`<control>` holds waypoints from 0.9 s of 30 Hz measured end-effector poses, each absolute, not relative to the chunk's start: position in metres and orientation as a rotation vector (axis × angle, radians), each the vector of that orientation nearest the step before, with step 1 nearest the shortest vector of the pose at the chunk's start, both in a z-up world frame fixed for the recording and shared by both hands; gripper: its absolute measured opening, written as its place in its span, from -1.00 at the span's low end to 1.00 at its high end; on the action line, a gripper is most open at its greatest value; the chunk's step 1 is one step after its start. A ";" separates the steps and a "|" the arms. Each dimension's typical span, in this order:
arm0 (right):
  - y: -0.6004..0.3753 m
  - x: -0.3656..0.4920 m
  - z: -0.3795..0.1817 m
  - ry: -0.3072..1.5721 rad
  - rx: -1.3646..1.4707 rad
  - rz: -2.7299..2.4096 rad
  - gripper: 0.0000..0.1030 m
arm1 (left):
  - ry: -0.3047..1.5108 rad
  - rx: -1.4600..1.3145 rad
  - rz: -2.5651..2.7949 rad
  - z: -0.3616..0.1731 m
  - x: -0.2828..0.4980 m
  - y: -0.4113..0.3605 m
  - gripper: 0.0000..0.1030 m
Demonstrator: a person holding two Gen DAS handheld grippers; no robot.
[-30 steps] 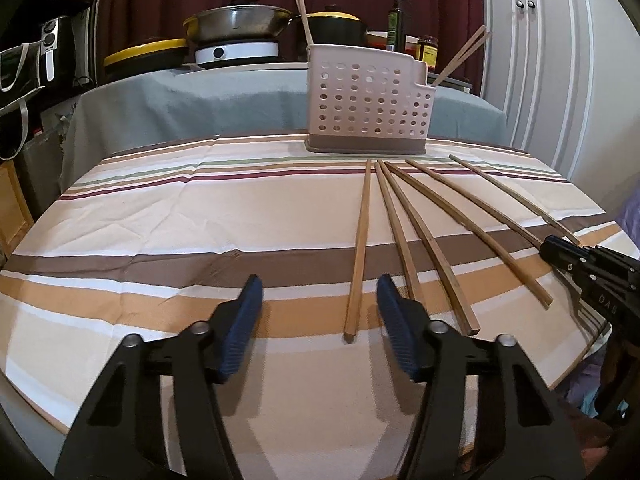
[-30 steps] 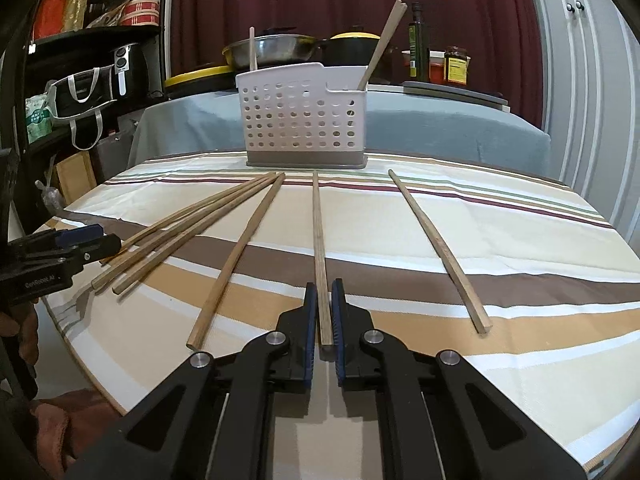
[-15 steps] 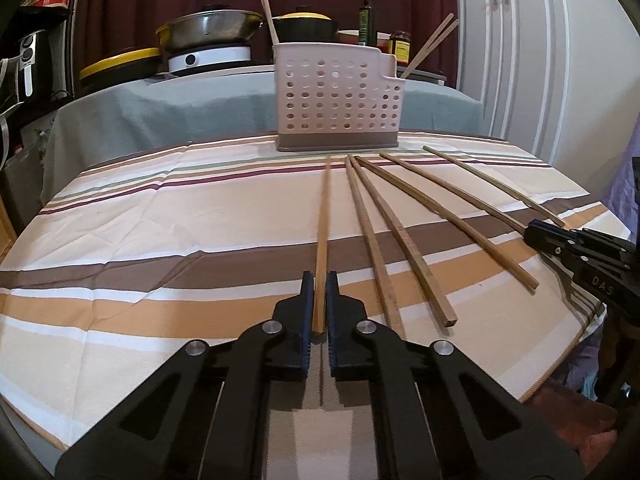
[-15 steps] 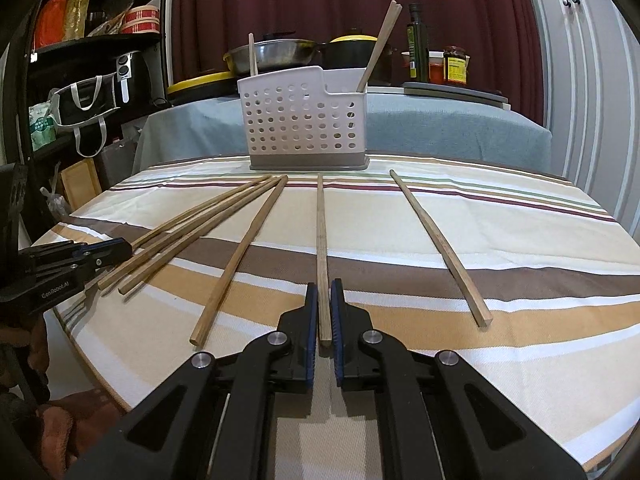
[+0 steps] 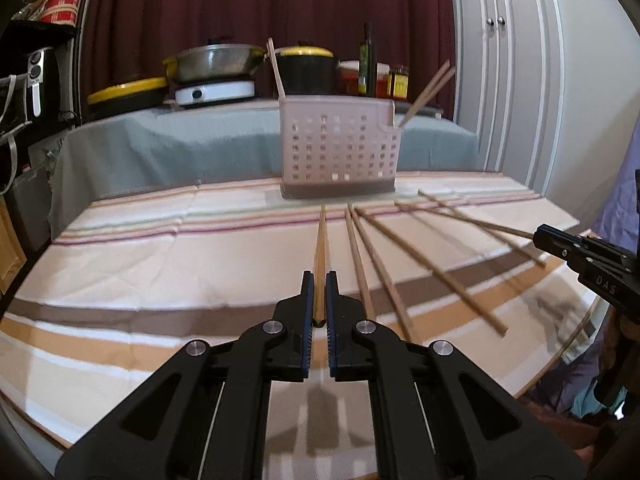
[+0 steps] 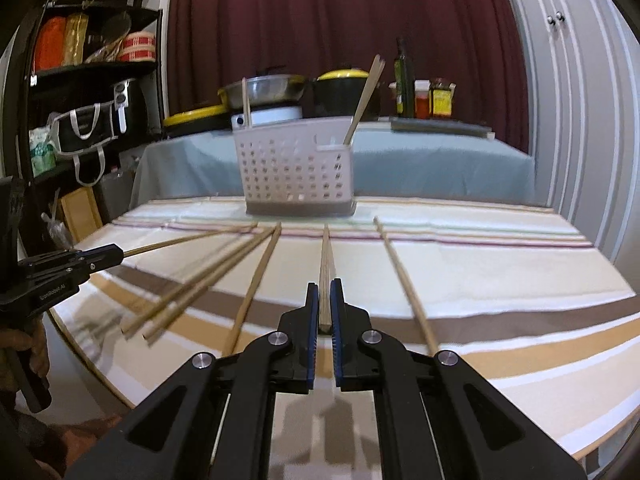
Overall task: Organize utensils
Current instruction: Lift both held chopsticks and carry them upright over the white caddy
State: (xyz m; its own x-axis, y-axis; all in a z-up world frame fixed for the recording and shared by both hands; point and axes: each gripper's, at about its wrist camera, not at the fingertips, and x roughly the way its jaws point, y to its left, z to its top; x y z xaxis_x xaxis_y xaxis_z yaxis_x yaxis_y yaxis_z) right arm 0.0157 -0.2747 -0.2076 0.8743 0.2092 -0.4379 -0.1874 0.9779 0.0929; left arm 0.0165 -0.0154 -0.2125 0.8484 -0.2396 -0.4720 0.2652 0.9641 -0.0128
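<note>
Left wrist view: a second ago my left jaws (image 5: 319, 300) stood wide apart over the striped surface (image 5: 140, 248); now they are clamped on the near end of a chopstick (image 5: 320, 240), which points straight ahead at the perforated caddy (image 5: 340, 152). The stick looks lifted off the cloth, judging by its shadow beneath me, though I cannot be certain. Right wrist view: my right jaws (image 6: 325, 308) have stayed pinched on another chopstick (image 6: 326, 256) throughout, and it too aims at the caddy, which already holds a few upright sticks. So both hands are loaded, and I judge the pick-up finished; carrying both to the caddy comes next. Five loose chopsticks (image 5: 420, 264) remain fanned on the surface between my grippers. The motion blur suggests I am moving quickly, so a long stick could swing or slip.
</note>
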 end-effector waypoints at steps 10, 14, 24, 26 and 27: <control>-0.281 0.006 -0.160 0.362 0.049 0.190 -0.87 | 0.380 0.038 -0.257 -0.156 0.005 -0.013 -0.88; -0.284 0.004 -0.141 0.329 0.053 0.186 -0.87 | 0.343 0.032 -0.255 -0.134 -0.001 -0.008 -0.88; -0.279 0.018 -0.113 0.324 0.043 0.198 -0.87 | 0.307 0.013 -0.238 -0.098 0.006 0.001 -0.88; -0.278 0.023 -0.110 0.321 0.036 0.200 -0.87 | 0.306 0.008 -0.234 -0.097 0.012 0.002 -0.88; -0.276 0.027 -0.108 0.317 0.031 0.201 -0.87 | 0.304 0.002 -0.232 -0.097 0.015 0.003 -0.88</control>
State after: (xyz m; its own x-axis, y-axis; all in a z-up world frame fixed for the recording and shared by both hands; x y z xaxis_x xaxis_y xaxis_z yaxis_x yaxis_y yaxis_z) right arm 0.0269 -0.2763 -0.1082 0.9304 0.2013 -0.3062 -0.1916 0.9795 0.0617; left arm 0.0149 0.0033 -0.0969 0.9278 -0.2264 -0.2966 0.2269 0.9734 -0.0333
